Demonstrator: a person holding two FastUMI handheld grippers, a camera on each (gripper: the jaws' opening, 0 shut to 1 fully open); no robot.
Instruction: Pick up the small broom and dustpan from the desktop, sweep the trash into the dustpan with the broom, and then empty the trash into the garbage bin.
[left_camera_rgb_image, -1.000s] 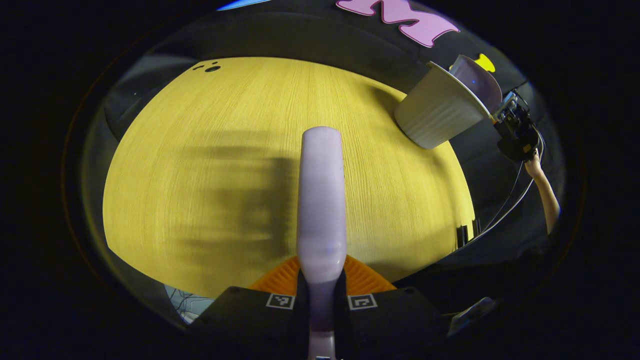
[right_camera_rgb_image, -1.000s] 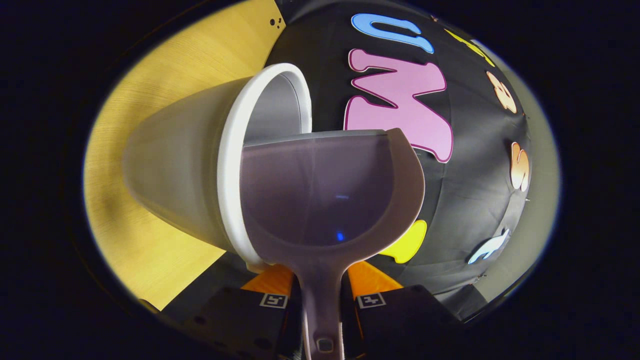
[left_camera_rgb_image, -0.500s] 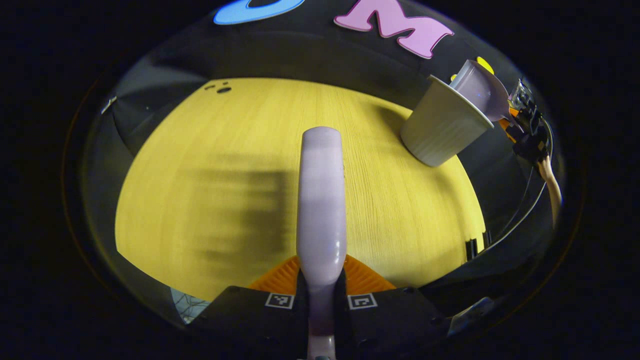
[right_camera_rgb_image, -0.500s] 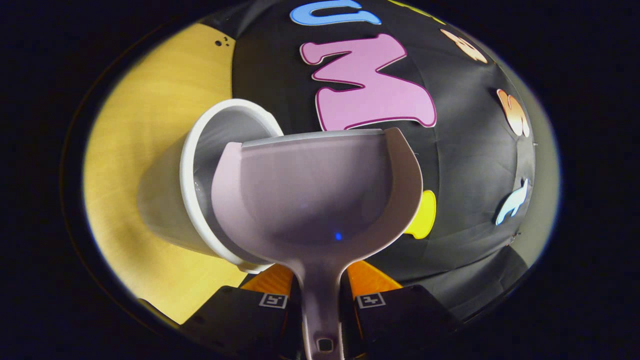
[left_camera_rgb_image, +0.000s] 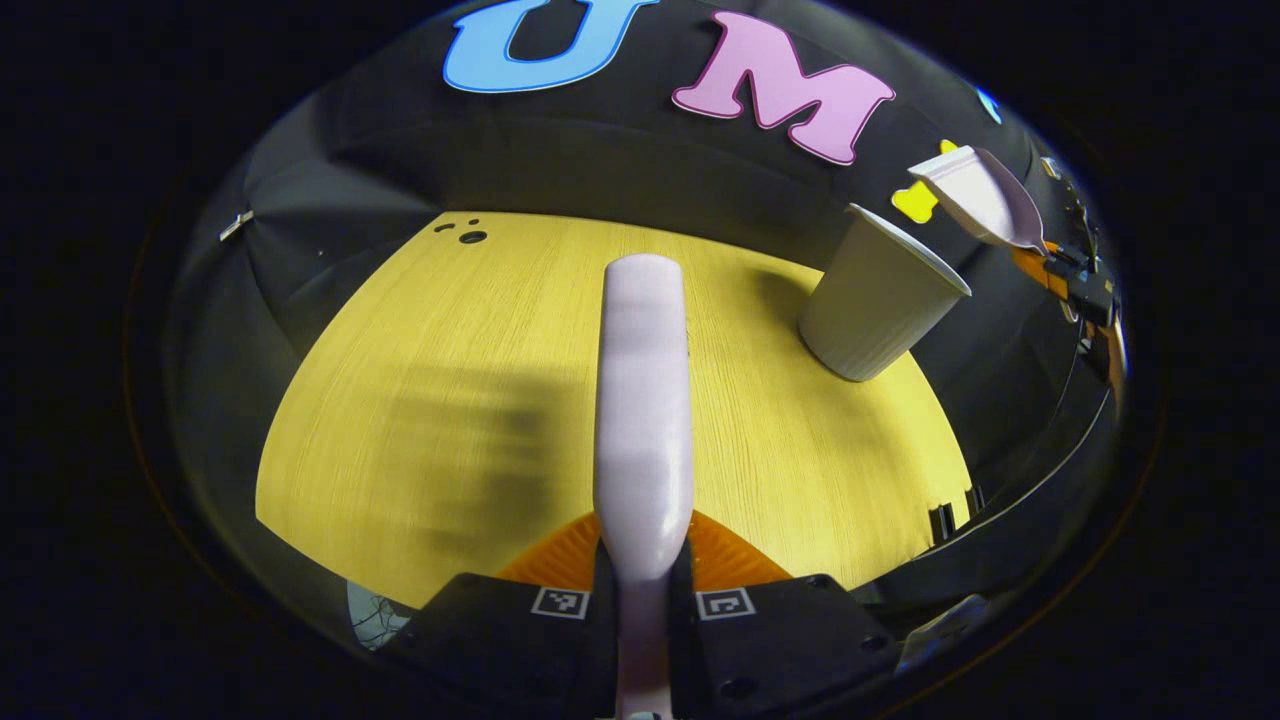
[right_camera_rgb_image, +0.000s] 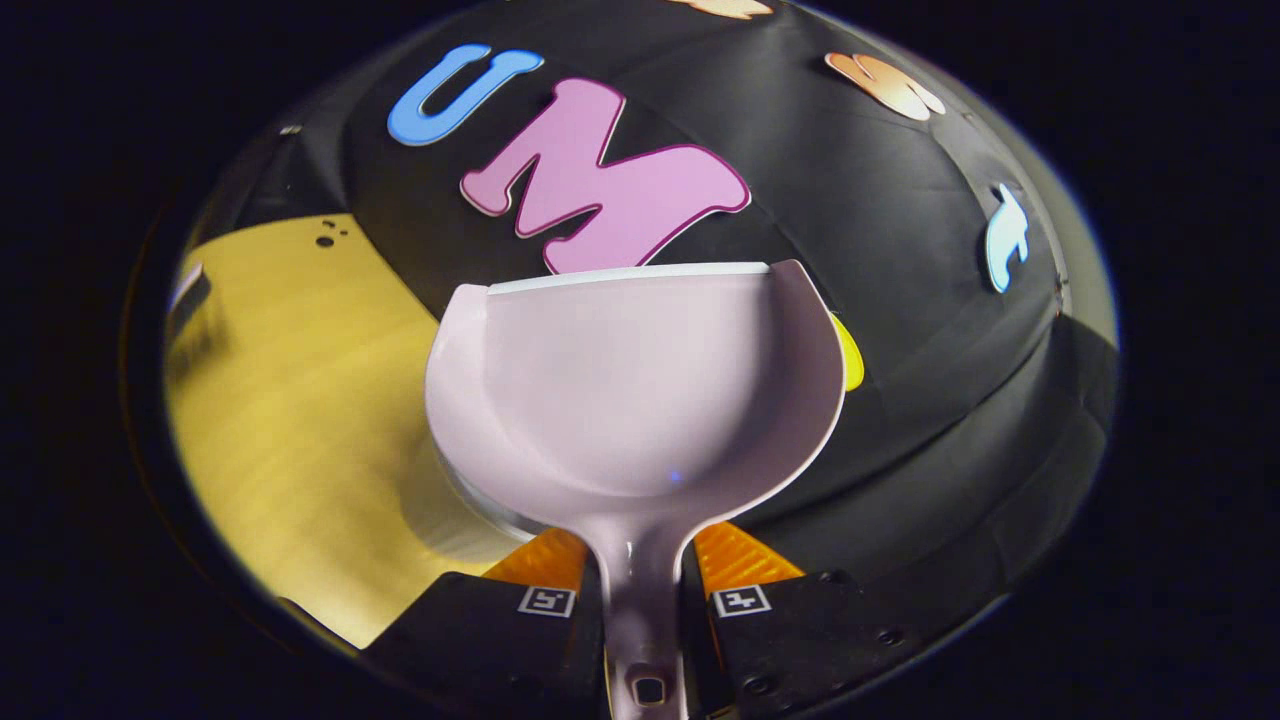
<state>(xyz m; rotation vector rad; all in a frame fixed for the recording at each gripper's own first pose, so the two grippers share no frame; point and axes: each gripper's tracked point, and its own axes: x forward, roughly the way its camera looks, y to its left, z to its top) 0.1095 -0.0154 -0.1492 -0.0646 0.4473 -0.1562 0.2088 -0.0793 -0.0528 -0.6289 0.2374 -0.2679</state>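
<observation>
**Pale plastic dustpan held above the bin**

Pale lilac plastic, the dustpan (right_camera_rgb_image: 640, 400) sits clamped by its handle in the right tongs (right_camera_rgb_image: 640, 590), raised just beside and above the white garbage bin (left_camera_rgb_image: 875, 300), probably to tip out cleanly. The left tongs (left_camera_rgb_image: 642, 590) grip the broom (left_camera_rgb_image: 642, 390) over the yellow surface (left_camera_rgb_image: 420, 400), kept out of the way.

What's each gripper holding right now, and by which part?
Left gripper: the broom, clamped near the handle's lower end. Right gripper: the dustpan, clamped by its handle, just below the scoop. Both jaws are shut on the handles.
</observation>
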